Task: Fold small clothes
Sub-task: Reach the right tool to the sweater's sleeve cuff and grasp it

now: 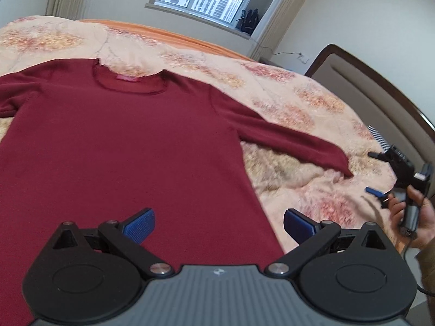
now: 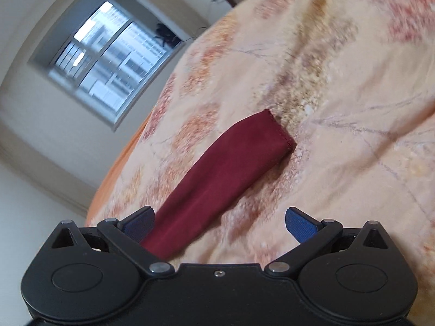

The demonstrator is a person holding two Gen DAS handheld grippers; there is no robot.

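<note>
Fingers spread wide on your left gripper (image 1: 218, 224) hovered over the maroon long-sleeved top (image 1: 122, 141), flat on the floral quilt (image 1: 299, 103); your right gripper (image 2: 219, 224), equally open, neared its sleeve (image 2: 225, 168). Best pinch near the cuff (image 2: 280, 130), then fold inward.

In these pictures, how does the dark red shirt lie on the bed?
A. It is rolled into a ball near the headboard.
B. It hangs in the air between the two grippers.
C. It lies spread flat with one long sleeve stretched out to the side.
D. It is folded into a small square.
C: the dark red shirt lies flat on the flowered quilt, and its long sleeve stretches out sideways, held by neither open gripper.
</note>
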